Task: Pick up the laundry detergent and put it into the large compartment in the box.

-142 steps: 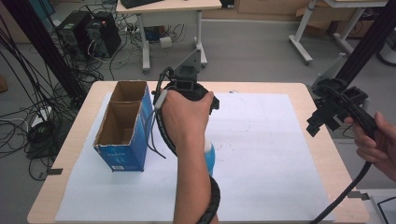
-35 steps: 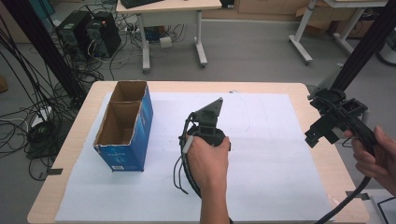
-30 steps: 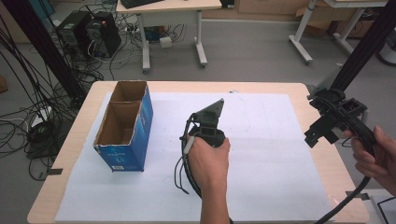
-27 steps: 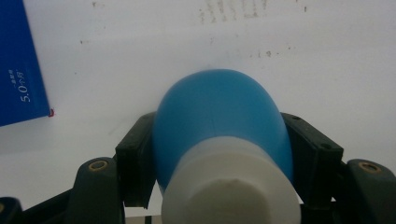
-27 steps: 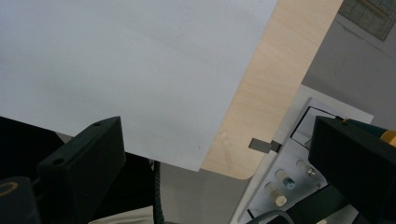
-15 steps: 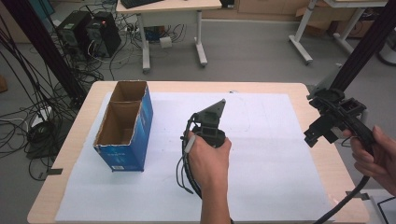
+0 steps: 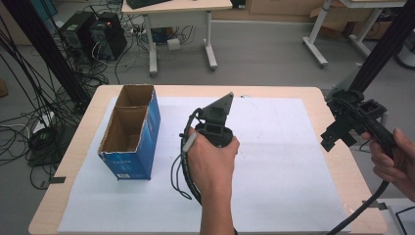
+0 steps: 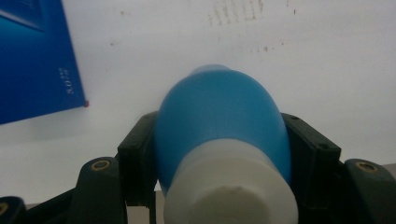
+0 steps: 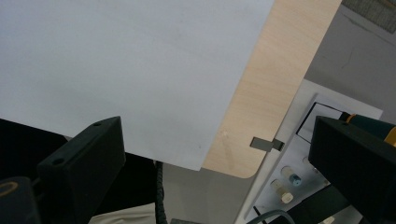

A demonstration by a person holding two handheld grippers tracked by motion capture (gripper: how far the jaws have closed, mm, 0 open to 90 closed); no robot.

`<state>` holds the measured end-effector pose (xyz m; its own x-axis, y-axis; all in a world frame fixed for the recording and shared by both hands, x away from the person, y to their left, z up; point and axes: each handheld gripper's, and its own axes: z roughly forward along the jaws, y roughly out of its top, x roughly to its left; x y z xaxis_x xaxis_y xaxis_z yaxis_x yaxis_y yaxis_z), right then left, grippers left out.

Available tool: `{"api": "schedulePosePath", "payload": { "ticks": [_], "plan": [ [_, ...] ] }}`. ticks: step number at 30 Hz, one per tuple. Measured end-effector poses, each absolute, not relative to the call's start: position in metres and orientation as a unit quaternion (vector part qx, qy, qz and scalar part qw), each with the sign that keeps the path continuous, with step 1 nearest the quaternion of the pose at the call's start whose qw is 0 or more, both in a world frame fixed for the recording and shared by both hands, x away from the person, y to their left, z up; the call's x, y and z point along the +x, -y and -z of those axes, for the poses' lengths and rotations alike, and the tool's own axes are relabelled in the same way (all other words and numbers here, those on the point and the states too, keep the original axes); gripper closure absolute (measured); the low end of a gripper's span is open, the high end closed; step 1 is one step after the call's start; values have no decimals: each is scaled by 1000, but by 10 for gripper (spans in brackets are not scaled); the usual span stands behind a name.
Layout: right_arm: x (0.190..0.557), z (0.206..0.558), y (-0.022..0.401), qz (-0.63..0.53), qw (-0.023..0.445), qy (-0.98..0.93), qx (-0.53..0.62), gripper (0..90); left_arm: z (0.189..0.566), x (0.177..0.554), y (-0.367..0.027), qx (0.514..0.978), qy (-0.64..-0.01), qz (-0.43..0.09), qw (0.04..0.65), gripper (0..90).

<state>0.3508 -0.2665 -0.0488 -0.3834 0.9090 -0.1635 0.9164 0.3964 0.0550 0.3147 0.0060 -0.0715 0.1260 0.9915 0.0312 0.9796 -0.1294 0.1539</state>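
- Left gripper (image 7: 211,128): held over the middle of the white sheet (image 7: 274,161), pointing down at it; jaws pressed onto the flanks of a blue and white bulb-shaped object (image 8: 222,140), one black pad on each side.
- Blue and white bulb-shaped object: sits between the left jaws. In the left gripper view its long axis runs along the jaws, white collar end toward the camera, rounded blue end pointing away toward the sheet. Whether it touches the sheet cannot be told.
- Key relation: the blue cardboard box (image 7: 129,132) lies near, to the left of the left gripper in the high view; its blue wall (image 8: 32,56) shows at the upper left of the left gripper view. The left hand (image 7: 211,161) is much the nearer to it; a carry to the box would, by my judgement, go leftward and over the rim.
- Blue cardboard box: open top, split into two compartments by a cardboard divider; both look empty as far as the interior shows.
- Right gripper (image 7: 342,132): held at the table's right edge, well apart from bulb and box; jaws spread, nothing between them.
- Table (image 7: 88,127): light wood, covered mostly by the white sheet.
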Motion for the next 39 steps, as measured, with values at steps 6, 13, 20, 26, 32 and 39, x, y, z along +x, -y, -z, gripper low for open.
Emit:
{"api": "schedulePosePath", "payload": {
  "ticks": [6, 13, 20, 26, 32, 39],
  "plan": [
    [352, 43, 268, 21, 77, -831, 550, 36, 34, 310, -21, 740, -666, -73, 52, 366],
    [349, 38, 261, 25, 84, -839, 537, 37, -4, 307, -37, 729, -675, -96, 54, 366],
    [350, 30, 257, 24, 85, -842, 532, 36, -33, 309, -59, 719, -684, -101, 69, 367],
    [353, 27, 253, 20, 80, -849, 523, 37, -51, 318, -73, 714, -688, -110, 69, 367],
    [361, 27, 248, 24, 77, -851, 519, 36, -71, 324, -98, 714, -685, -116, 83, 367],
    [371, 26, 245, 27, 74, -850, 521, 36, -87, 334, -124, 711, -686, -129, 88, 368]
  ]
}}
